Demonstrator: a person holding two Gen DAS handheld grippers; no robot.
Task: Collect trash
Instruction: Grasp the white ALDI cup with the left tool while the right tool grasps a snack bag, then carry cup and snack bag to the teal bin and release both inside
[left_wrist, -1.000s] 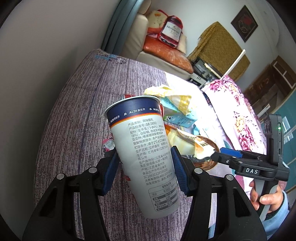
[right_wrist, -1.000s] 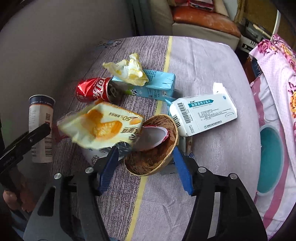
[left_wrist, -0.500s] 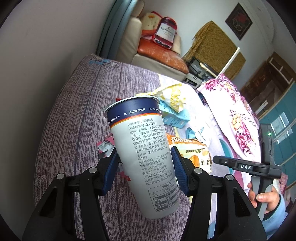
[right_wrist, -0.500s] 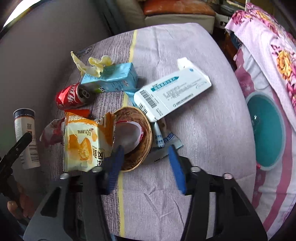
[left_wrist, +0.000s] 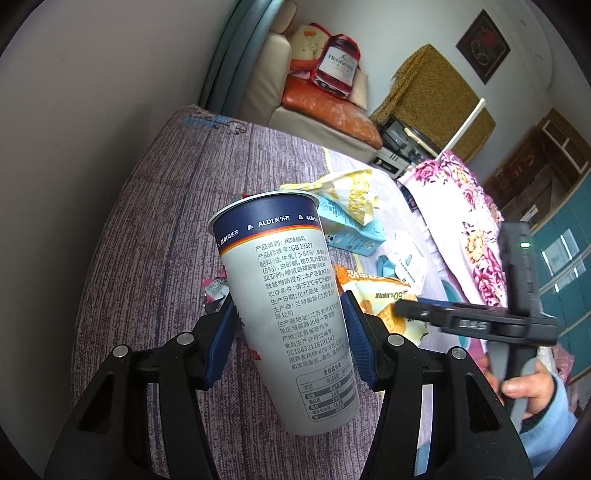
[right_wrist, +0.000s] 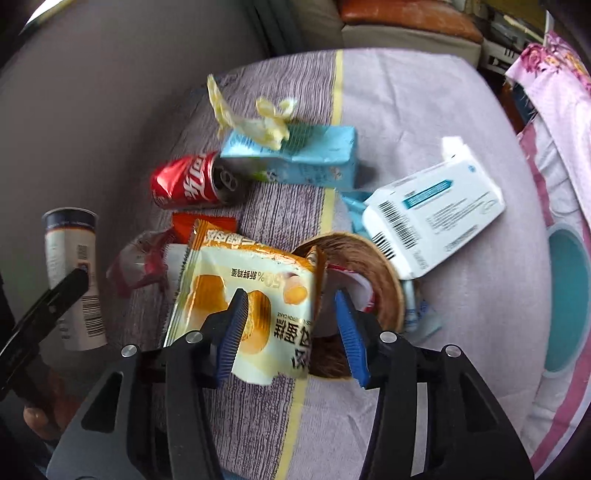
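The tall white paper yoghurt cup with a dark blue rim band (left_wrist: 291, 306) is held off the surface by the left gripper (left_wrist: 290, 339), tilted, rim pointing away from the camera. It is judged to be carried clear of the pile, as one item already collected. The blue pads are pressed against the cup wall at mid-height on both sides; the gripper is clenched on it at roughly cup width.

Landmark: the round brown woven basket (right_wrist: 384, 266) on the purple striped cloth surface (right_wrist: 424, 369). Left of the basket lie a crumpled red wrapper (right_wrist: 136, 266) and, beyond it, a crushed red cola can (right_wrist: 188, 182). Behind the basket lies a light blue drink carton (right_wrist: 317, 155) with a yellow crumpled wrapper (right_wrist: 258, 122) on top. A white printed medicine box (right_wrist: 436, 214) rests on the basket's right rim.

The orange-and-white cake snack wrapper (right_wrist: 251, 302) lies over the basket's left rim. The right gripper (right_wrist: 291, 328) is spread wide; its left pad touches or overlaps the wrapper, the right pad stands over the basket. Nothing is gripped; a wrapper pickup is judged to be in hand.
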